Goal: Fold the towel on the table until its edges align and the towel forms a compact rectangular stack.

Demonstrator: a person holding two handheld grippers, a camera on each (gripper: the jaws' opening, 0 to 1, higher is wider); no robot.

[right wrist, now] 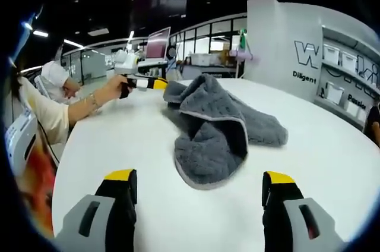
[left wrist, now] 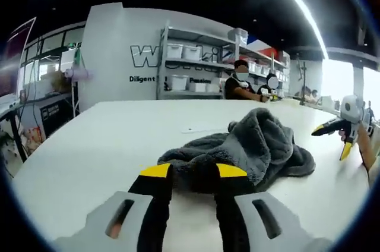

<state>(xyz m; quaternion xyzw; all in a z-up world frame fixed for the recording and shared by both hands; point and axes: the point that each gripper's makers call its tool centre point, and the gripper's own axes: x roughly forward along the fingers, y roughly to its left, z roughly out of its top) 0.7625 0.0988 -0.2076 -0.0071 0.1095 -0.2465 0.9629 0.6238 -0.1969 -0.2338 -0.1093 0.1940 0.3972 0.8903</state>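
Grey towel (right wrist: 221, 133) lies crumpled in heap on white table (right wrist: 320, 163), one lighter-edged corner folded over top. Left gripper (left wrist: 193, 172) low over table, yellow-tipped jaws a narrow gap apart, tips just short of towel (left wrist: 249, 148) near edge, nothing between them. Right gripper (right wrist: 199, 180) jaws wide apart, empty, near towel. Shelves (left wrist: 196, 68) with bins by far wall; seated person (left wrist: 238, 82) behind table.
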